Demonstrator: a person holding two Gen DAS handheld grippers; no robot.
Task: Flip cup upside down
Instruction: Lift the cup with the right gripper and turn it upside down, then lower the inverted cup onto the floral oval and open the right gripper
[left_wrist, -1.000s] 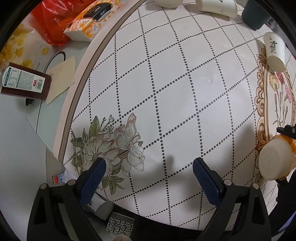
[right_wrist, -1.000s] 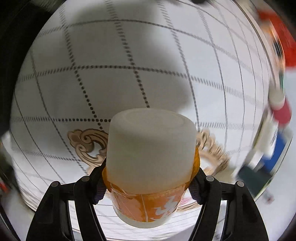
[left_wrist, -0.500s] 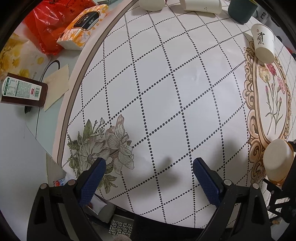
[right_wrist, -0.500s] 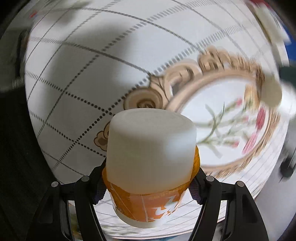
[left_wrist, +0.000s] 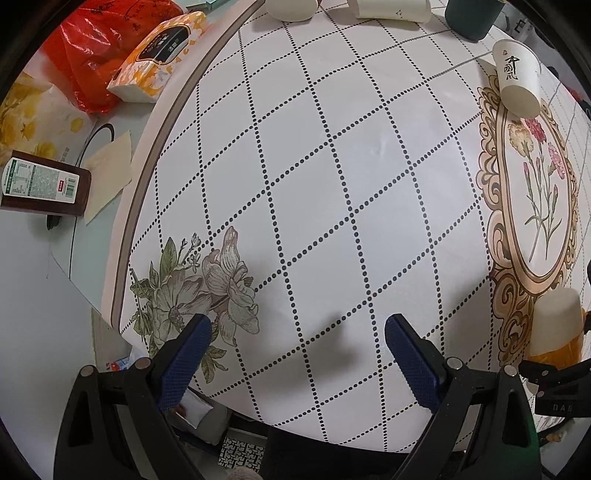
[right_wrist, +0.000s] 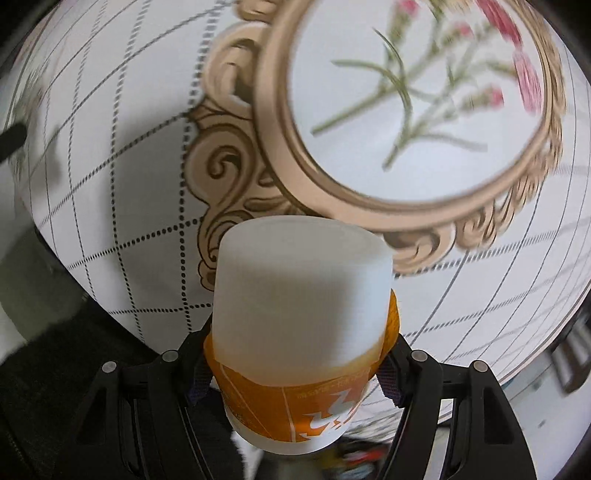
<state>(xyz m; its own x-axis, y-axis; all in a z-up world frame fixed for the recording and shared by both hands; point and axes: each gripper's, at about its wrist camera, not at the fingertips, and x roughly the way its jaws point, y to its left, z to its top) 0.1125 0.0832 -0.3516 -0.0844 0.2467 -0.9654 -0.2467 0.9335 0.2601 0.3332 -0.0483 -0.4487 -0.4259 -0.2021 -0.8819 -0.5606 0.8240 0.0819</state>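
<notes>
The patterned table (left_wrist: 332, 166) fills both views. At lower centre of the right wrist view, the right gripper (right_wrist: 295, 373) clenches the orange cup (right_wrist: 303, 317), closed base forward, likely mid-flip. The left gripper (left_wrist: 295, 354) hangs released, clear. A paper cup (left_wrist: 517, 77), upper right, stands well apart

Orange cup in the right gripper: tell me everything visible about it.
The cup has a matte white end pointing away from the camera and an orange band with white print nearer the camera, ending in a white edge. It looks like paper or plastic. The right gripper is shut on the orange band, one finger on each side. It is held above the patterned tablecloth, near the gold oval frame print; whether it touches the cloth cannot be told.
</notes>
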